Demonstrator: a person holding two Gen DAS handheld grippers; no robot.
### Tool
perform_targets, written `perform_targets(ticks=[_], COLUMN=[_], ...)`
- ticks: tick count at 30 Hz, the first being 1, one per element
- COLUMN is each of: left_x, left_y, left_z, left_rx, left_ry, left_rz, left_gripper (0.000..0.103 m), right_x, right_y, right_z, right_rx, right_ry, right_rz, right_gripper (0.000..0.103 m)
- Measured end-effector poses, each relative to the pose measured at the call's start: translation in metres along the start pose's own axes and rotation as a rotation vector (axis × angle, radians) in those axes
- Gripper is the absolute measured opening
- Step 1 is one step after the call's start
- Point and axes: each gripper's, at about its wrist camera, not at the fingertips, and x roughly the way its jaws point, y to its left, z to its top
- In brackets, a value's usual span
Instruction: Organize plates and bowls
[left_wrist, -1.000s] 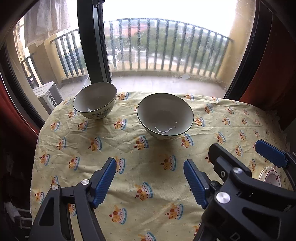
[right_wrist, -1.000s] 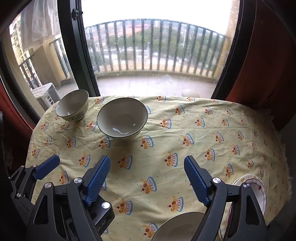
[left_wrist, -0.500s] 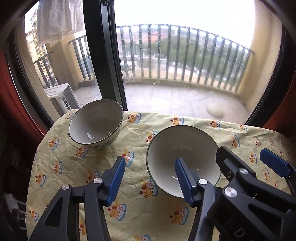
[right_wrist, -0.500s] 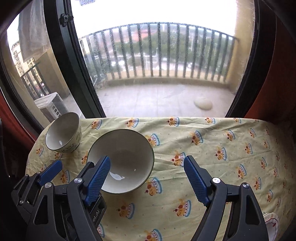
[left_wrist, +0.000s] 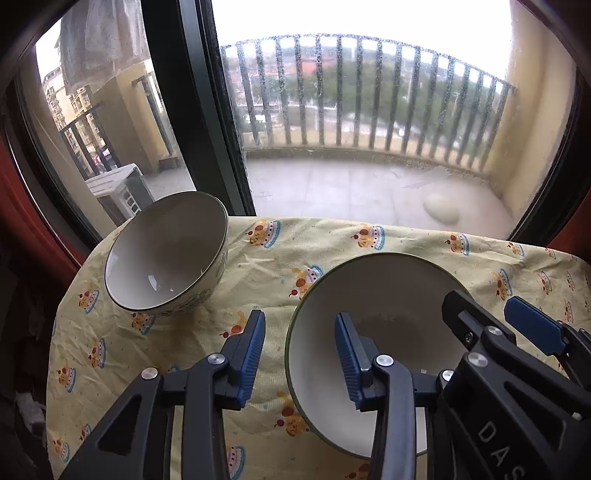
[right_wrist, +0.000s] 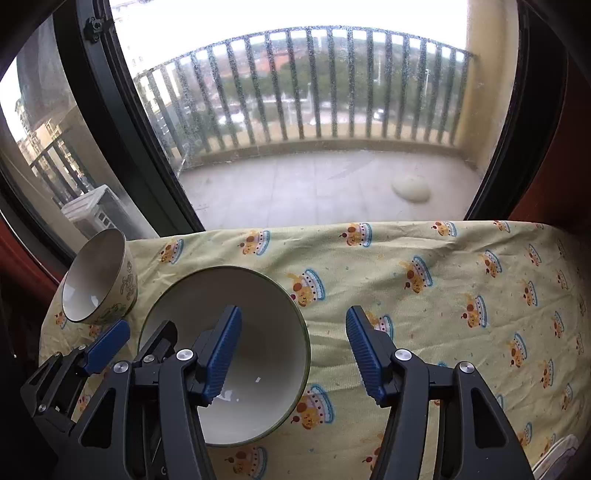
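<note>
- The left hand-held gripper (left_wrist: 300, 360) is seen partly spread with its jaws closing; the near left rim of the large bowl (left_wrist: 388, 295) lies between its blue pads, one pad outside the wall and the other inside the bowl. No pad is yet seen pressed on the rim.
- The right hand-held gripper (right_wrist: 293, 356) is spread wider, its jaws also closing; the right rim of the same large bowl (right_wrist: 258, 317) stands between its pads, the left pad inside the bowl and the right pad over the cloth outside. A gap is visible on both sides of the rim.
- The large bowl is found upright on the surface (left_wrist: 258, 258), towards its far left part, white inside with a dark green rim.
- A small bowl (left_wrist: 166, 254) with a printed outer wall is set at the far left corner of the surface, close to the large bowl but apart from it.
- The surface is covered by a yellow cloth (right_wrist: 443, 295) printed with cakes; its far edge runs just under a window (right_wrist: 314, 110) with a dark frame.
- To the right of the large bowl, the cloth is seen bare up to the right edge.
- At the near right corner, part of a white plate (right_wrist: 557, 452) is just visible.
</note>
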Motion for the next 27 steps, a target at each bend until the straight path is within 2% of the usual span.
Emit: perform_targets(ticks=[6, 13, 20, 27], left_x=[0.014, 0.020, 0.020, 0.017], left_y=[-0.003, -0.004, -0.004, -0.006], left_z=[-0.003, -0.004, -0.003, -0.006], left_rx=[0.009, -0.006, -0.019, 0.001], left_ry=[0.021, 0.029, 0.040, 0.036], left_rz=[0.001, -0.004, -0.021, -0.009], left_gripper=[0.030, 0.027, 0.026, 0.025], right_x=[0.018, 0.028, 0.033, 0.031], right_y=[-0.001, -0.002, -0.002, -0.003], right_z=[-0.002, -0.003, -0.001, -0.004], right_rx=[-0.002, -0.003, 0.001, -0.008], right_ry=[0.032, 0.045, 0.063, 0.061], right_rz=[0.002, 0.001, 0.043, 0.049], right_gripper=[0.047, 0.037, 0.024, 0.024])
